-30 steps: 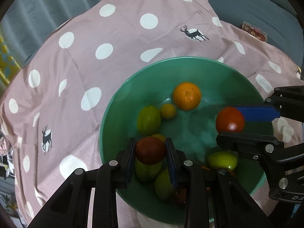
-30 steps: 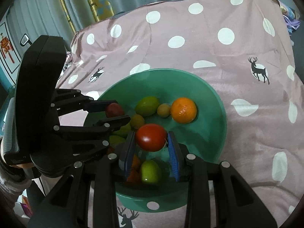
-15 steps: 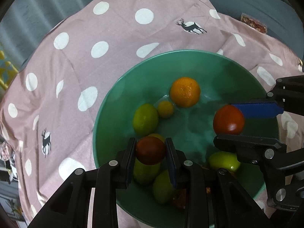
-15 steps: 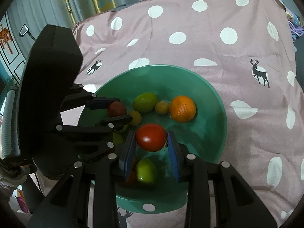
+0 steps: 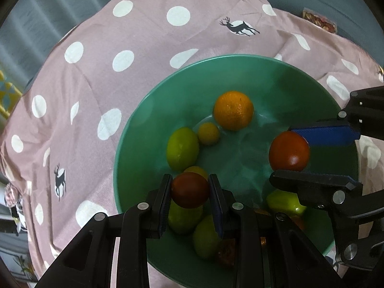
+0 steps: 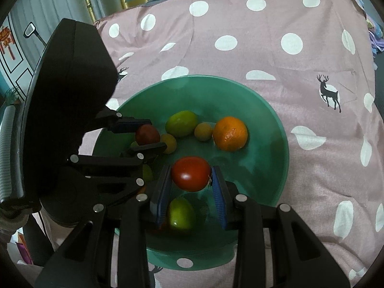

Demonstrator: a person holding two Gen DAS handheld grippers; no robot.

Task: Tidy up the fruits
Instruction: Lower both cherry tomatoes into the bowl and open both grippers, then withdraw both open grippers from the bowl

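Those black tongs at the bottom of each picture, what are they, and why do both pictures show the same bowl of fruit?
There is no robot arm: a person holds a two-finger gripper in each hand, and each carries a wide-angle camera looking along its fingers. So the two pictures show one scene from two sides.

In the left camera's picture, the left gripper is shut on a dark red tomato; the tool entering from the right there is the right gripper. In its own camera's picture it pinches a brighter red tomato.

Both hang over a green bowl standing on a pink polka-dot cloth printed with deer. Inside the bowl lie an orange, several green fruits that may be limes, such as this one, and a small yellow fruit.
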